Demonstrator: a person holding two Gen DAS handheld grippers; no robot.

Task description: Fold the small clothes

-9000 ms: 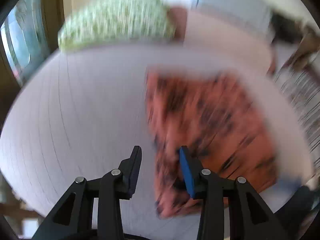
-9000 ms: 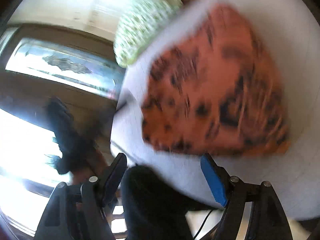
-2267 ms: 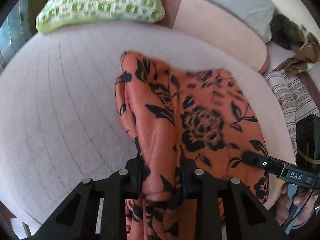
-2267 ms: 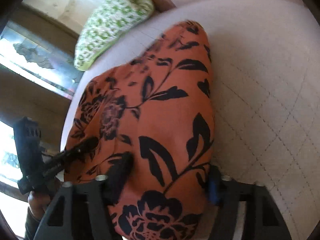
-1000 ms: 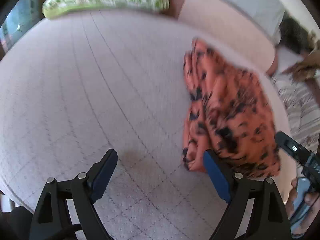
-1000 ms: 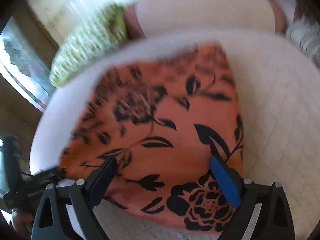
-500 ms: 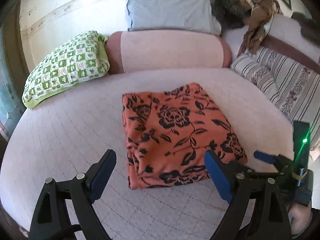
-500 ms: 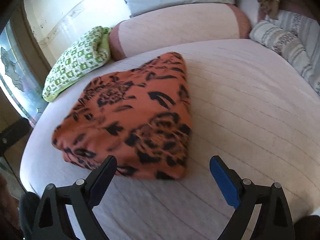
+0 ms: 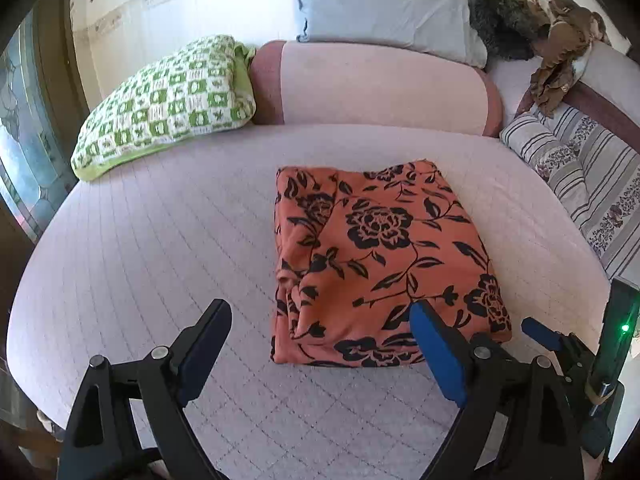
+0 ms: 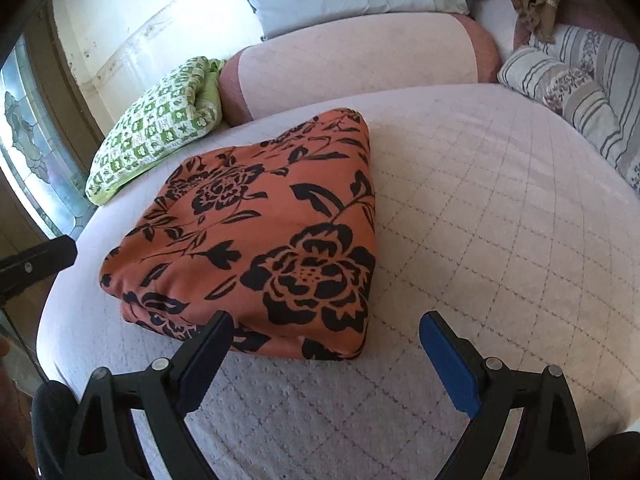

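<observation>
Both grippers, left and right, hang spread and empty near the orange cloth, which looks fully folded.

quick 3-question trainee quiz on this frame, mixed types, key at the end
1. True or false: the left hand-held gripper is clamped on the orange floral garment.
2. Multiple choice: where does the garment lie? A) on the green checked pillow B) folded on the quilted bed cover C) hanging from the right hand-held gripper
3. Fill in: the jaws of both hand-held grippers stand ____.

Key: 1 false; 2 B; 3 open
</observation>
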